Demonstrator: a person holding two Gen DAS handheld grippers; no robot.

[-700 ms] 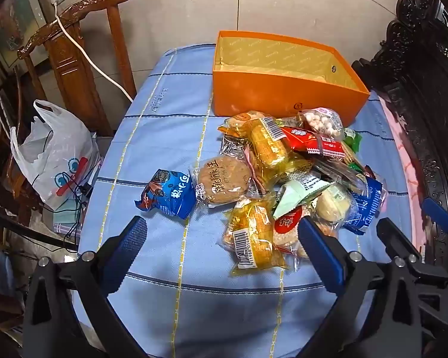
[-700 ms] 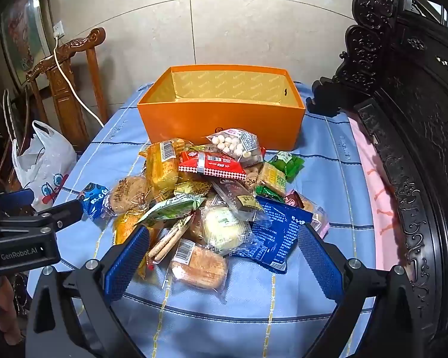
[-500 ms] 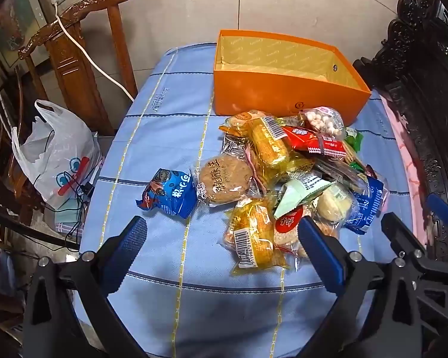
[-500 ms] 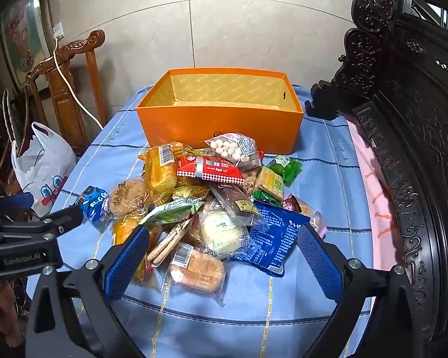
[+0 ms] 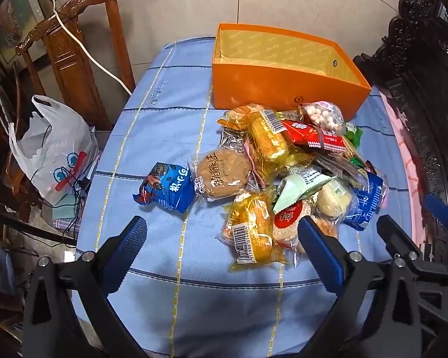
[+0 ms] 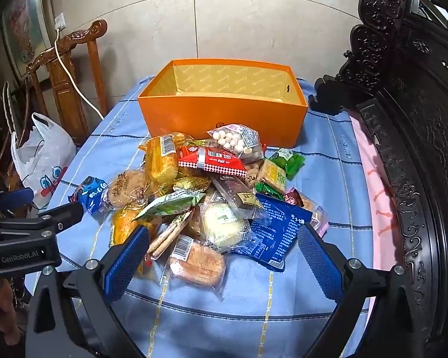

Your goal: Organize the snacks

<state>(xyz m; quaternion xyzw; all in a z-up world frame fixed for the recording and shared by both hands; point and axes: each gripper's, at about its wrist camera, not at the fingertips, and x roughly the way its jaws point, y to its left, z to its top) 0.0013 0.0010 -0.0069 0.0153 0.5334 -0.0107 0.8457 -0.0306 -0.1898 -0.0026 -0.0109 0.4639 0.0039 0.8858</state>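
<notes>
While snack pile (image 6: pixel 212 197) crowds orange box (image 6: pixel 224 119), tablecloth (image 5: pixel 152 137) bare leftward

Glossy plastic snack wrappers (image 5: pixel 286 173) lie on matt woven cloth (image 5: pixel 170 125). Behind them, the matt orange cardboard box (image 6: pixel 224 119); left of it, a polished carved wooden chair (image 5: pixel 74 47).

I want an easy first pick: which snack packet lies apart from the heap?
The small blue foil packet at the heap's left edge: it lies flat on the blue tablecloth, nothing stacked on it.
</notes>
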